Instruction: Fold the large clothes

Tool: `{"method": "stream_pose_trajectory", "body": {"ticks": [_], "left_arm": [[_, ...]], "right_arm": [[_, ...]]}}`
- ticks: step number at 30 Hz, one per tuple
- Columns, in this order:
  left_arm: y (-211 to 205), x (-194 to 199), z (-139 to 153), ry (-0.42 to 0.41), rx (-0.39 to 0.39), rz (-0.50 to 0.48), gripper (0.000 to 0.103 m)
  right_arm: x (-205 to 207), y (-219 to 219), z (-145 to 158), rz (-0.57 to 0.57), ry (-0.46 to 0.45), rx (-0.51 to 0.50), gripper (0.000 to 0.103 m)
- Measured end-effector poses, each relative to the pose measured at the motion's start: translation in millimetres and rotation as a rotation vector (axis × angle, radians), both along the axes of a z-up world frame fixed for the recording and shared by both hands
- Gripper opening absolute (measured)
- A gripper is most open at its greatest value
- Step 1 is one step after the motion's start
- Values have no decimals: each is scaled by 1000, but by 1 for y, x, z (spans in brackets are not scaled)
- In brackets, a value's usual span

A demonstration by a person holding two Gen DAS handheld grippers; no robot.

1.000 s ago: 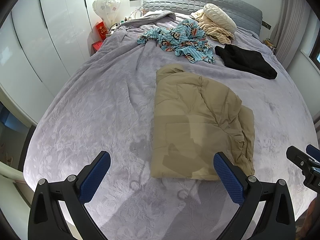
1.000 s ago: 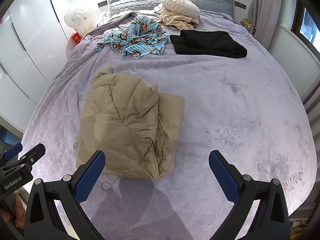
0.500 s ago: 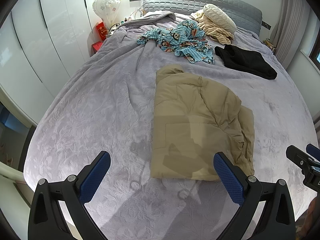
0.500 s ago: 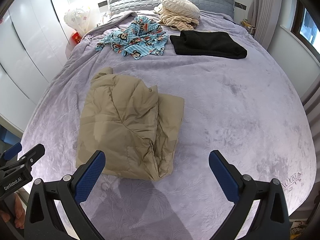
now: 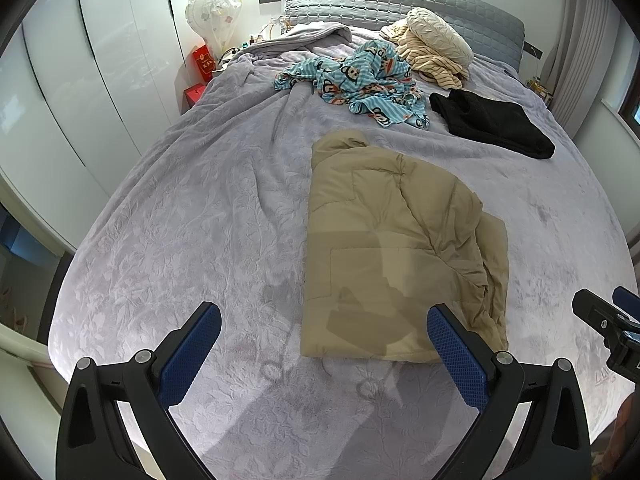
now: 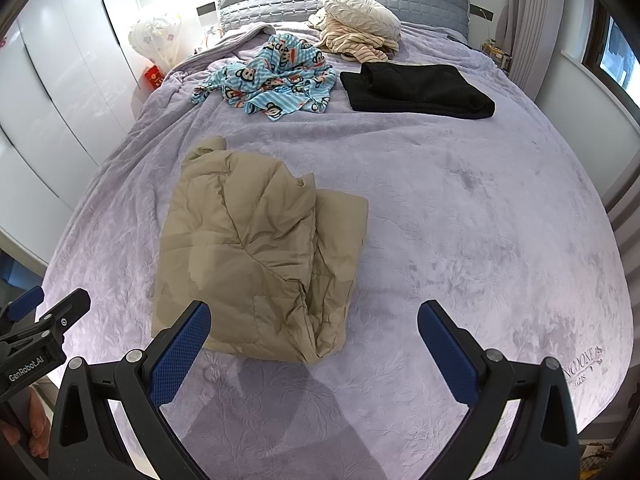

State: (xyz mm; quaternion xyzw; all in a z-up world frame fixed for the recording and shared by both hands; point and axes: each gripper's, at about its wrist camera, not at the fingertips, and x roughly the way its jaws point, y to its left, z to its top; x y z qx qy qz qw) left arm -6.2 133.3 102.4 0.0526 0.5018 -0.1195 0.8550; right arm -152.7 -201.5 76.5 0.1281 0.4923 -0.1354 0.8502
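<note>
A tan padded jacket [image 5: 396,248] lies folded into a rough rectangle on the lilac bedspread [image 5: 192,216]; it also shows in the right wrist view [image 6: 256,252]. My left gripper [image 5: 324,356] is open and empty, held above the bed's near edge, its right finger over the jacket's near edge. My right gripper [image 6: 316,352] is open and empty, its left finger above the jacket's near left corner. Each gripper shows at the edge of the other's view.
A blue monkey-print garment [image 5: 360,84], a folded black garment [image 5: 496,124] and a cream pile with a pillow [image 5: 432,48] lie at the far end by the grey headboard [image 5: 384,4]. White wardrobes [image 5: 80,80] stand left, curtains and a window right.
</note>
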Motion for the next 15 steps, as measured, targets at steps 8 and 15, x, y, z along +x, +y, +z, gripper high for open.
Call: {"method": "stream_pose_trajectory", "body": {"ticks": [8,15], "left_arm": [[0,-1,0,0,0,2,103],[-1,2,2,-1,0,2,103]], "right_arm": [[0,-1,0,1,-1,-1,103],[0,0,0,1,0,0,103]]}}
